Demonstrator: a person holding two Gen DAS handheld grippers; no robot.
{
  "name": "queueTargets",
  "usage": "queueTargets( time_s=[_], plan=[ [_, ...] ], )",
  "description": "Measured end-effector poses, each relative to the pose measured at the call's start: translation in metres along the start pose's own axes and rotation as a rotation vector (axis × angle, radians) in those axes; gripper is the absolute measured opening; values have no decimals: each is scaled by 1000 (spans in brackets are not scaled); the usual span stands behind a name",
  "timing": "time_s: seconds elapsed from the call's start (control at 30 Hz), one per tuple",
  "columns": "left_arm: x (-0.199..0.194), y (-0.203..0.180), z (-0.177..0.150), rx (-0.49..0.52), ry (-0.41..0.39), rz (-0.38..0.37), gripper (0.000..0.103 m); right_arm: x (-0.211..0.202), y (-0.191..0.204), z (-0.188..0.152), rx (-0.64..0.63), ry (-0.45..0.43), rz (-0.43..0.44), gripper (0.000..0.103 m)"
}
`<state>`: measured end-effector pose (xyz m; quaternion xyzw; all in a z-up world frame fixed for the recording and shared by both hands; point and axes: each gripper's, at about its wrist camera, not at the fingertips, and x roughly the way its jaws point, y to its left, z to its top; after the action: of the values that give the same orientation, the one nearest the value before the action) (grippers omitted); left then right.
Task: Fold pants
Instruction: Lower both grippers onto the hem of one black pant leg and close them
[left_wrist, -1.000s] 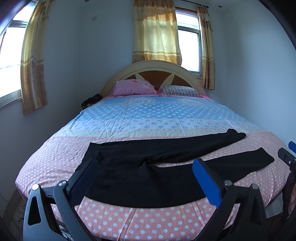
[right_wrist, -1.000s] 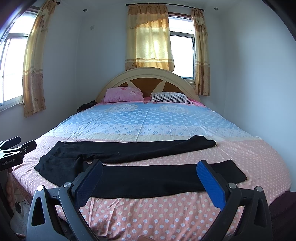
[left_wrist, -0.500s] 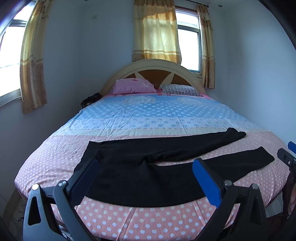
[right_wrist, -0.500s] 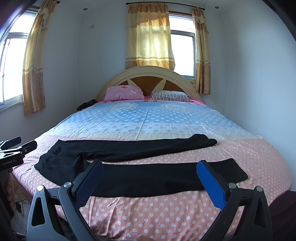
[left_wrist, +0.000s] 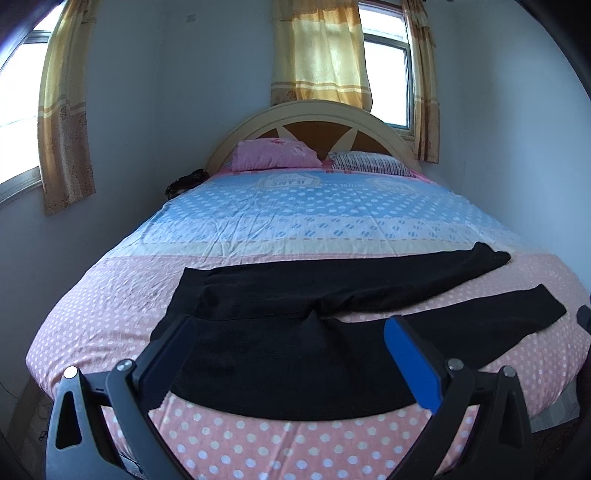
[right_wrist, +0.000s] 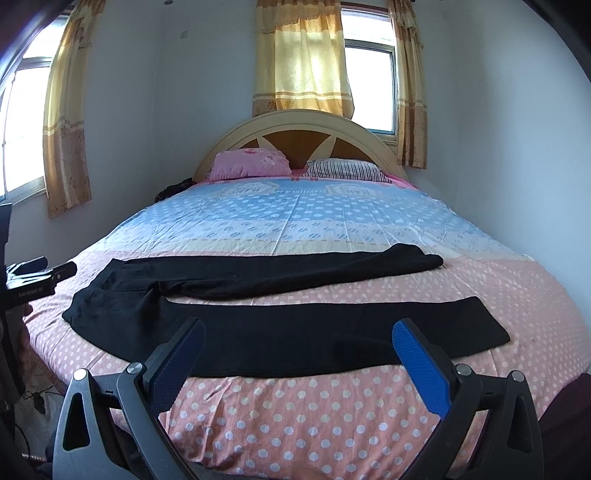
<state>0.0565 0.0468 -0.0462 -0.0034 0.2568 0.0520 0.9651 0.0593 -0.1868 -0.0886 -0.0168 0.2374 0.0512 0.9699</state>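
Bed (left_wrist: 122, 306) fills everything ahead of both tools, polka-dot sheet pink at the near end, blue further out toward the headboard. Pants (left_wrist: 295, 350) lie flat across the pink part, black, unfolded, legs spread in a V: waist off to the left, far leg (right_wrist: 295, 271) angled away, near leg (right_wrist: 332, 332) closest to the tools, strip of sheet showing between them. Change over the last second is small: both views have crept in and dipped a little, so the pants sit slightly larger and closer under the fingers; the cloth itself hasn't shifted, same outline, same wrinkles. Left tool (left_wrist: 288, 350) is wide apart, nothing between the fingers, hanging just short of the seat and crotch area, which sits straight ahead of it. Right tool (right_wrist: 297, 349) is also spread wide and empty, with the middle of the near leg straight ahead and the cuff (right_wrist: 476, 325) out to its right. In the right view the left tool's body pokes in at the far left edge, beside the waist end. My read: approach phase only, no fold started, no contact yet. Likely first move is grabbing one leg and laying it onto the other, so expect waist-side and cuff-side pinches next.
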Motion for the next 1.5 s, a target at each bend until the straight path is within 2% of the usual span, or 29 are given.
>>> queueTargets(
  time_s=[0.13, 0.2, 0.33, 0.37, 0.47, 0.5, 0.53, 0.7, 0.87, 0.93, 0.97, 1.03, 1.2, 1.3, 1.5],
  plan=[
    [48, 42, 17, -13, 41, 81, 103, 20, -13, -2, 11, 42, -4, 102],
    [77, 70, 28, -27, 90, 130, 103, 30, -23, 0, 31, 56, -13, 102],
    [124, 112, 38, 5, 161, 199, 103, 54, -42, 8, 34, 86, -26, 101],
    [136, 121, 39, 8, 182, 203, 103, 61, -45, 10, 26, 97, -30, 98],
    [168, 143, 41, -1, 242, 205, 103, 82, -55, 17, 2, 152, -4, 75],
    [178, 150, 40, -10, 259, 201, 103, 88, -58, 19, -1, 164, -3, 70],
    [188, 155, 40, -22, 275, 187, 100, 93, -61, 20, -5, 175, -10, 69],
    [238, 168, 41, -56, 347, 92, 82, 115, -78, 29, -1, 203, -51, 69],
    [278, 173, 41, -63, 390, 44, 71, 134, -88, 35, 6, 224, -83, 69],
    [289, 176, 40, -57, 409, 24, 60, 141, -91, 37, 0, 233, -88, 69],
    [294, 177, 38, -55, 424, 19, 58, 144, -92, 39, -6, 234, -91, 69],
    [299, 181, 35, -70, 436, -4, 53, 149, -96, 45, -10, 232, -93, 69],
    [301, 187, 31, -107, 416, -62, 48, 171, -116, 63, 9, 228, -109, 69],
    [299, 186, 31, -106, 398, -108, 34, 185, -133, 75, 45, 224, -124, 69],
    [304, 192, 33, -123, 389, -134, 32, 224, -176, 93, 154, 271, -139, 67]
  ],
)
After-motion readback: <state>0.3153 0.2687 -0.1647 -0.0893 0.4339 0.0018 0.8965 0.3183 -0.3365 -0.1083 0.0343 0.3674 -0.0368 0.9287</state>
